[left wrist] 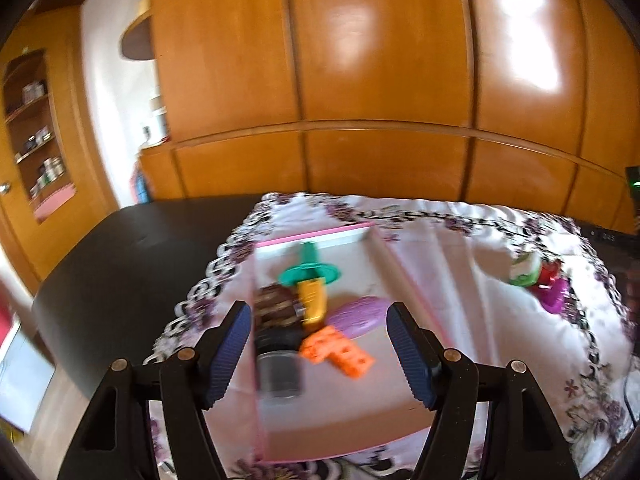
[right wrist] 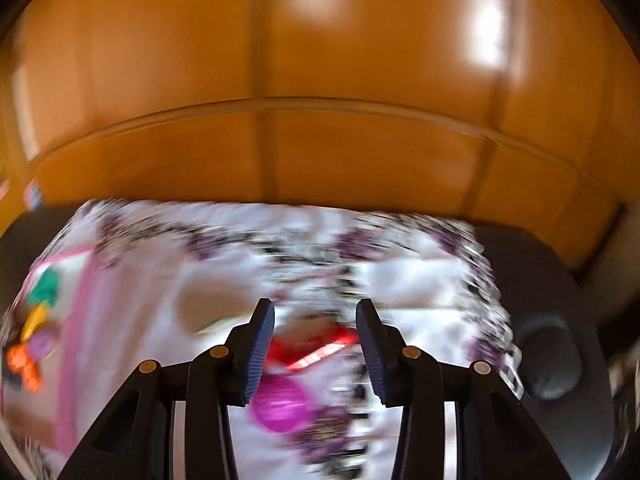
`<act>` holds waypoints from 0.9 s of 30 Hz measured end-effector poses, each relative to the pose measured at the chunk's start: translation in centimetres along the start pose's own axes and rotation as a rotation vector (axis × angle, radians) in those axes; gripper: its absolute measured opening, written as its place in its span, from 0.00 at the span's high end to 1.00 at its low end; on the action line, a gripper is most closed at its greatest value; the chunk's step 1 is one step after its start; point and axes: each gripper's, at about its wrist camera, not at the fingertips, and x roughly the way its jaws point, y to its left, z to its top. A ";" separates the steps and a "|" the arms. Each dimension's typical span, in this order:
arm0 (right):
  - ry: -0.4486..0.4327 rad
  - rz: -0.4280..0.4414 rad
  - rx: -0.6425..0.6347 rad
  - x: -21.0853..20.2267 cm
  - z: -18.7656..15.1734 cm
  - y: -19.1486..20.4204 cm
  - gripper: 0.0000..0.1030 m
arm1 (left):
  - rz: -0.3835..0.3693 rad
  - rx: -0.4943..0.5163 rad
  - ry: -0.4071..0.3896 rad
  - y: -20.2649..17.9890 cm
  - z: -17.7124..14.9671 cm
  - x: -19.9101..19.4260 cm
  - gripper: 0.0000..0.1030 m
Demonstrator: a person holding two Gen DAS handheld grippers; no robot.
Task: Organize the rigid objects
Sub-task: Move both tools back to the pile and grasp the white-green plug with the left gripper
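Note:
A pink-rimmed shallow box [left wrist: 316, 235] lies on a floral cloth and holds several toys: a green and yellow piece [left wrist: 308, 280], a purple oval [left wrist: 358, 316], an orange block [left wrist: 338, 353], a brown piece [left wrist: 276, 306] and a dark jar [left wrist: 278, 376]. My left gripper [left wrist: 320, 354] is open and empty above the box. A green-white toy [left wrist: 525, 269], a red toy [left wrist: 550, 274] and a magenta toy [left wrist: 558, 300] lie on the cloth at the right. My right gripper [right wrist: 315, 354] is open over the red toy [right wrist: 316, 350]; the magenta toy [right wrist: 280, 404] lies just below it. That view is blurred.
The floral cloth [left wrist: 460, 264] covers a dark table [left wrist: 120, 280]. Wooden cabinet doors [left wrist: 380, 80] stand behind it. Open shelves [left wrist: 36, 132] are at the far left. The box also shows at the left of the right wrist view [right wrist: 76, 320].

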 end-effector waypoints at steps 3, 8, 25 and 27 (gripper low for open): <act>0.065 -0.046 0.166 1.5 -0.7 -4.2 0.59 | -0.048 0.039 0.011 -2.2 0.5 0.5 0.31; 0.129 -0.011 0.362 2.5 -1.1 -7.9 0.59 | -0.142 0.120 0.048 -7.0 0.9 2.1 0.31; 0.169 0.107 0.359 2.7 -1.0 -6.5 0.59 | -0.458 0.167 0.267 -20.2 4.5 12.9 0.24; 0.173 0.118 0.343 2.8 -1.0 -6.1 0.59 | -0.494 0.155 0.286 -21.3 4.9 14.3 0.23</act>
